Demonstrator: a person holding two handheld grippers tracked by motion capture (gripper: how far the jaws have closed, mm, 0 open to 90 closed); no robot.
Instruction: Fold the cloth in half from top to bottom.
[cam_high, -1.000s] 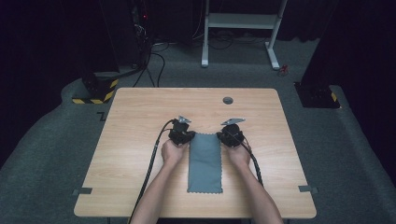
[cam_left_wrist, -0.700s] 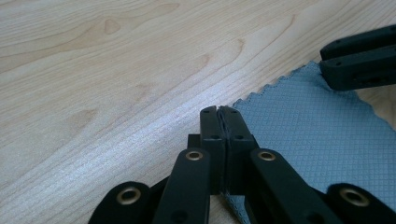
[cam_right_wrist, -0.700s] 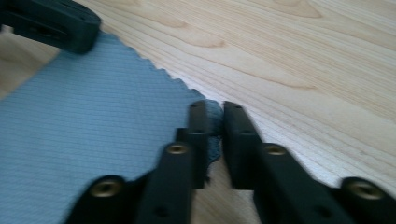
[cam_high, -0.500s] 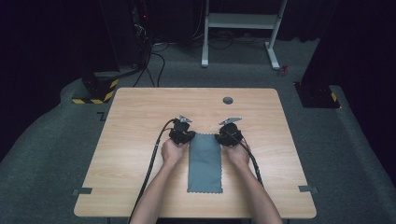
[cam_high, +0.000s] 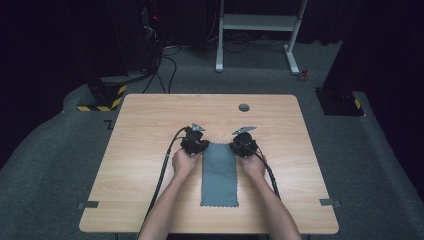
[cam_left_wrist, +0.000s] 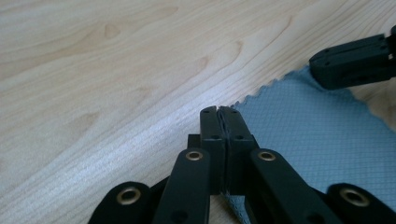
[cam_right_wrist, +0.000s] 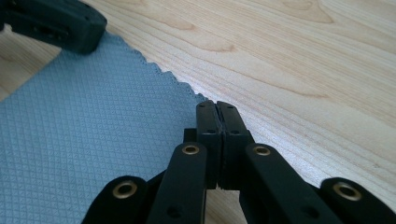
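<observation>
**Both grippers pinch the far corners of the cloth**

Now the grey cloth (cam_high: 219, 174) lies flat on the table (cam_high: 140, 150), long side running away from the person, between the two hands. Each gripper sits at one far corner of it. The left gripper (cam_left_wrist: 219, 112) has its jaws pressed together on the left far corner, and the zigzag edge goes in between them. The right gripper (cam_right_wrist: 216, 106) has just been closing, and its jaws now clamp the right far corner. Both hands rest low on the table, just beside the cloth.
</observation>
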